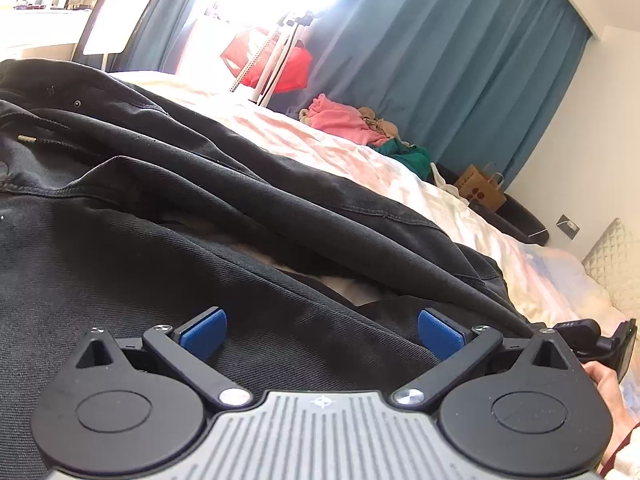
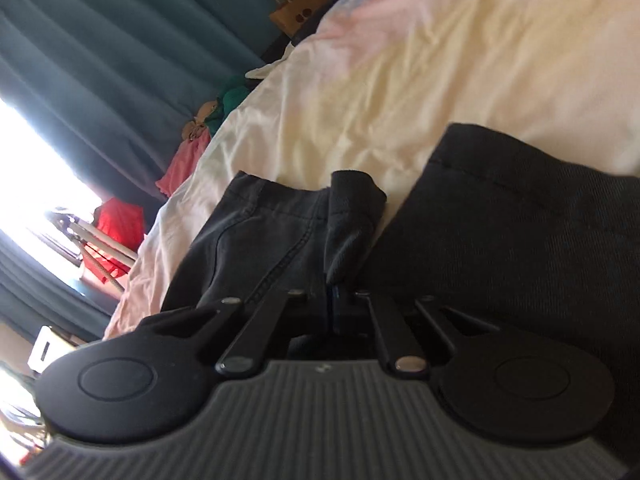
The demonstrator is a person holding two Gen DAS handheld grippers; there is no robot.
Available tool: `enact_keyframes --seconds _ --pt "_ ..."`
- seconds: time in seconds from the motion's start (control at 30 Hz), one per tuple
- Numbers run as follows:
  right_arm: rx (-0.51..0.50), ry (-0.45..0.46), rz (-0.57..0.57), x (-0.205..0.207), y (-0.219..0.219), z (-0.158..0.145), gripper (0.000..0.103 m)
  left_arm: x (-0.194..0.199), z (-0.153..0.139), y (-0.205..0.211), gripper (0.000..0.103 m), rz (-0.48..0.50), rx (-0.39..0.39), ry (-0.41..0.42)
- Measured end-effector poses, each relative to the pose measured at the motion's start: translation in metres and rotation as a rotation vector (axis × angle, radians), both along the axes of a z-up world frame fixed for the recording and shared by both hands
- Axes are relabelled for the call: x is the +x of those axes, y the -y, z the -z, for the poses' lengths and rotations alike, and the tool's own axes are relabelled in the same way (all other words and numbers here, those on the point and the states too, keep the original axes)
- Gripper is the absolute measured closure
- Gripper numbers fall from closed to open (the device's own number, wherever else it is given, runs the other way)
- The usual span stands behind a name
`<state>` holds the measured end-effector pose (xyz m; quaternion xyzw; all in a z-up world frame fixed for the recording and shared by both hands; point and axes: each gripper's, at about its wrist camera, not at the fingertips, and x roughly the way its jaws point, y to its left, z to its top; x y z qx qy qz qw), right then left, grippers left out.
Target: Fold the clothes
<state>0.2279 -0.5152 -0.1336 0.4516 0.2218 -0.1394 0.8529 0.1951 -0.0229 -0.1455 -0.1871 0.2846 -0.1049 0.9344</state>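
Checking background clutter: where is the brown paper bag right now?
In the left wrist view, the brown paper bag sits right of centre, beyond the bed, below the teal curtain.

I see a matt black twill jacket [image 1: 200, 208], a smooth cream cotton sheet [image 2: 460, 60], and a brown paper bag [image 1: 482, 192].

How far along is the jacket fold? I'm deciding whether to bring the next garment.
Early. Done: the dark jacket lies on the bed. In hand: the right gripper is shut on a fold of it; the left gripper hovers open. Left: it looks rumpled, and the pink clothes look unfolded.
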Motion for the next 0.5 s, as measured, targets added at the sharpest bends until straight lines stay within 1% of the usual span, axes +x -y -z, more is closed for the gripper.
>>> enact_keyframes --seconds 0.03,0.07,0.13,0.2,0.3,0.37,0.43,0.47,0.5 --pt "0.026 0.004 0.001 0.000 0.001 0.001 0.098 0.000 0.001 0.001 0.000 -0.002 0.003 -0.005" --pt "0.031 0.014 -0.001 0.002 0.002 -0.002 0.097 0.001 0.001 0.001 0.000 -0.001 0.006 -0.008" --pt "0.013 -0.006 -0.016 0.006 -0.002 -0.005 0.096 0.002 0.000 0.002 0.000 0.003 0.003 -0.008" --pt "0.035 0.009 -0.022 0.001 0.000 -0.003 0.095 0.005 0.000 -0.002 0.000 0.008 -0.016 -0.010" --pt "0.141 0.030 -0.019 0.001 0.015 0.002 0.093 0.016 -0.004 -0.017 0.000 0.003 -0.093 -0.019" --pt "0.208 0.061 0.001 0.000 0.024 0.003 0.091 0.028 -0.010 -0.034 0.000 -0.018 -0.165 -0.036" --pt "0.259 0.098 0.031 -0.002 0.033 0.003 0.078 0.047 -0.016 -0.056 0.000 -0.054 -0.265 -0.049" --pt "0.269 0.109 0.044 0.000 0.037 0.004 0.066 0.057 -0.017 -0.068 0.000 -0.082 -0.306 -0.062" --pt "0.275 0.108 0.048 0.004 0.039 0.005 0.060 0.068 -0.018 -0.079 0.000 -0.113 -0.345 -0.078"
